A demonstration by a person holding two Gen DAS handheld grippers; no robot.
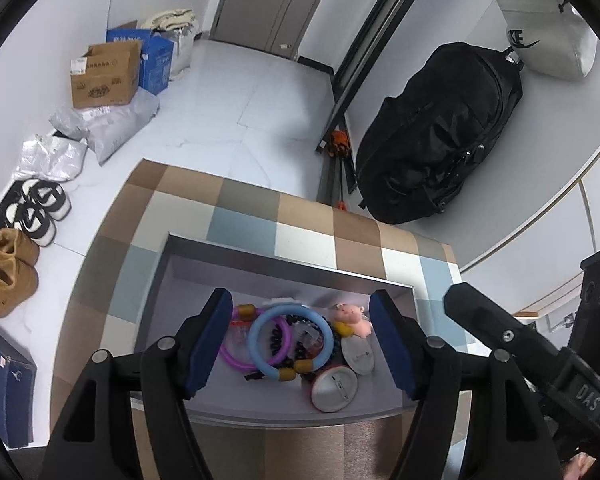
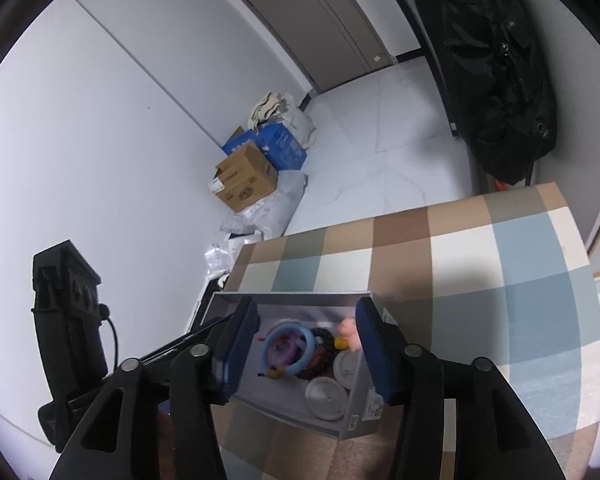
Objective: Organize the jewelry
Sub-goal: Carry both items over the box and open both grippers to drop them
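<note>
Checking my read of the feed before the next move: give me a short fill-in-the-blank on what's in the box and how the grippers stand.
1. The blue bangle lies inside the grey ____.
2. The bangle under the blue one is ____ in colour.
3. The pink plush sits beside the box's ____ wall.
4. The left gripper and right gripper are both ____, holding nothing.

Missing words: box; purple; far; open

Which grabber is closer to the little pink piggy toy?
Hard to say. The left gripper and right gripper both hover open over the gray box. The piggy lies by each one's right-hand finger, untouched.
</note>
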